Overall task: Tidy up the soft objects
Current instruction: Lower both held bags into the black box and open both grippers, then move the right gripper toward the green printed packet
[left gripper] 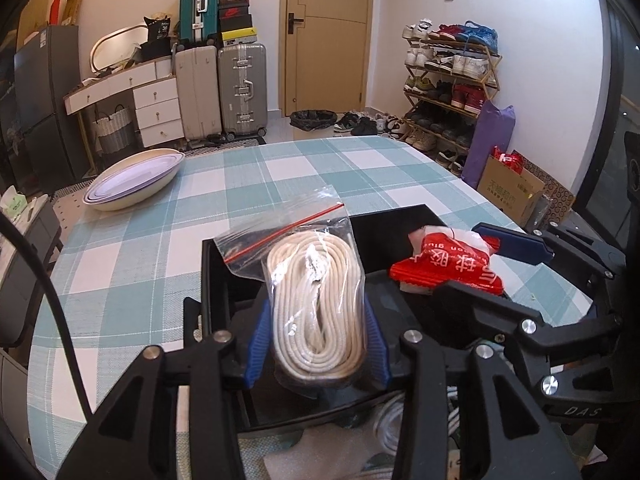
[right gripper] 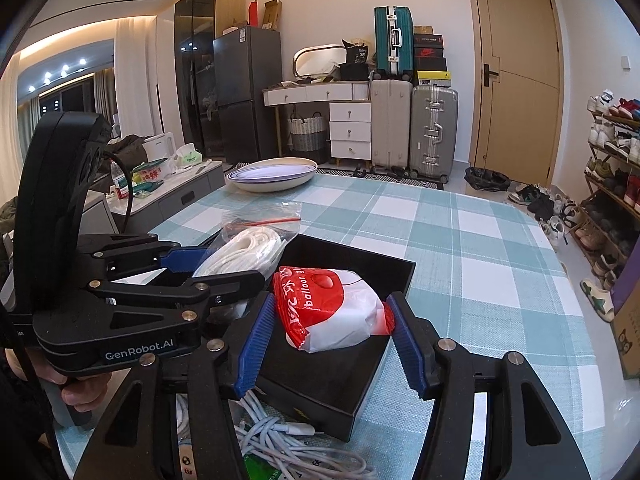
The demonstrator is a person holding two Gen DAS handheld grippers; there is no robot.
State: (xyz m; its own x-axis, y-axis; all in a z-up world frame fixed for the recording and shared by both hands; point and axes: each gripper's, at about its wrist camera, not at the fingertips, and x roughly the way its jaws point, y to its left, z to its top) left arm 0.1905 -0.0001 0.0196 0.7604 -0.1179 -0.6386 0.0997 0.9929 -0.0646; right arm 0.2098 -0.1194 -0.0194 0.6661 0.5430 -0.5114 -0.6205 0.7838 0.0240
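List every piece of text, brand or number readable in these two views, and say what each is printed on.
"GenRobot.AI": body of the left gripper.
"balloon gl...", cut off: red and white packet held in the right gripper.
"DAS": frame of the right gripper, left wrist view.
Chinese characters on the packet and the cardboard box: not legible.
Shoe box labels: too small.

I see a checked cloth w/ stacked oval dishes at its far left corner, suitcases beside white drawers on the back wall, a door, a shoe rack at right, and a fridge left of the drawers.
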